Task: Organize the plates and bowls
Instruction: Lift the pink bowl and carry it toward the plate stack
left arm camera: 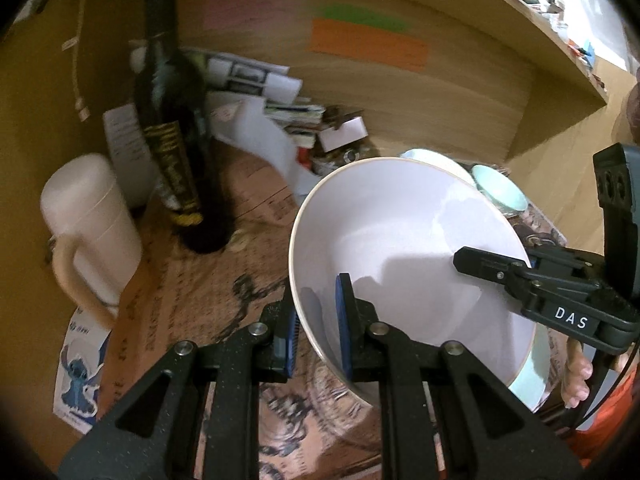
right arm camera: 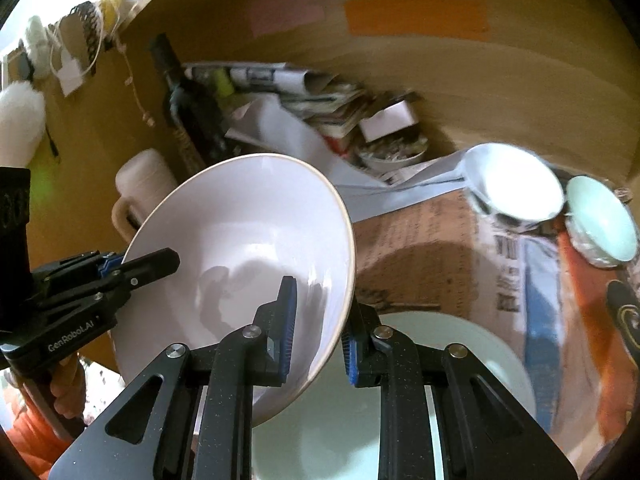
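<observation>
At the far left of the worktop [left arm camera: 192, 280], which is covered in printed paper, stands a white lidded mug [left arm camera: 90, 224] with its handle toward the near side. Just right of it a dark glass bottle [left arm camera: 172, 120] stands upright, and behind that lies a heap of loose papers [left arm camera: 256, 80] against the wooden back wall.

In the middle, a large white bowl [left arm camera: 400, 240] is lifted off the surface and tilted. The left gripper [left arm camera: 316, 328] is clamped on the bowl's near-left rim, one blue pad inside the wall and one outside. The right gripper [right arm camera: 318, 328] pinches the opposite rim the same way, so the bowl hangs between the two.

Directly beneath the bowl, in the right wrist view, sits a pale green plate [right arm camera: 480, 360]. Further right and farther back stand a white bowl [right arm camera: 516, 184] and, just beside it, a small mint-green bowl [right arm camera: 604, 220], both resting on the paper, well apart from the lifted bowl.
</observation>
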Tool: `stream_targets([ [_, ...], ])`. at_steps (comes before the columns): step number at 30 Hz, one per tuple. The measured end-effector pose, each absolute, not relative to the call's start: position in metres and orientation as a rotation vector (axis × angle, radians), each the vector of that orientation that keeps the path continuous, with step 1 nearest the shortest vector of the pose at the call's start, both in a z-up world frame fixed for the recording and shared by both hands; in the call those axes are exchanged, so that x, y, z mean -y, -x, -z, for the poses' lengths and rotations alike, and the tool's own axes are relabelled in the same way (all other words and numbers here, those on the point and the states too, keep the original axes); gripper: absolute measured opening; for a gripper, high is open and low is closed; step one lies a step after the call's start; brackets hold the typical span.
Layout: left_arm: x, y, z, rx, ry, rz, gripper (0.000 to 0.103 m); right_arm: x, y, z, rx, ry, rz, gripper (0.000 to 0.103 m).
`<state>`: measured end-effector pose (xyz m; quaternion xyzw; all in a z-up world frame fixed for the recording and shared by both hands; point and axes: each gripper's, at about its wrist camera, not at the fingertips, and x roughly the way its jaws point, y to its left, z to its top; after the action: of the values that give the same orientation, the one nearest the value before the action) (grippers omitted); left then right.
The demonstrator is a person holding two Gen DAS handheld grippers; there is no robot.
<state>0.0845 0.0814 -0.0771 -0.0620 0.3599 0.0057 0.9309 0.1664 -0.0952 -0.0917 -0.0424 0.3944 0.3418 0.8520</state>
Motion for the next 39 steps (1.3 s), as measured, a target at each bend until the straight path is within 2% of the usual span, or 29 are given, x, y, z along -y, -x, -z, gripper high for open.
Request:
stream_targets([
  [23,-0.126,-0.069,0.130,-0.854,0.221,-0.100,0.016,0.043,-0.172,0.143,-1.025,0.220,-0.750,0.019],
  [35,-0.129,-0.075,0.138,-0.862,0.208,-0.086,0.017,0.045,-0.170,0.130,-0.947,0.280,-0.739,0.022],
  [39,-0.130,-0.072,0.134,-0.844,0.188,-0.109,0.024,0.056,-0.167,0.119,-0.906,0.266,-0.741,0.024],
])
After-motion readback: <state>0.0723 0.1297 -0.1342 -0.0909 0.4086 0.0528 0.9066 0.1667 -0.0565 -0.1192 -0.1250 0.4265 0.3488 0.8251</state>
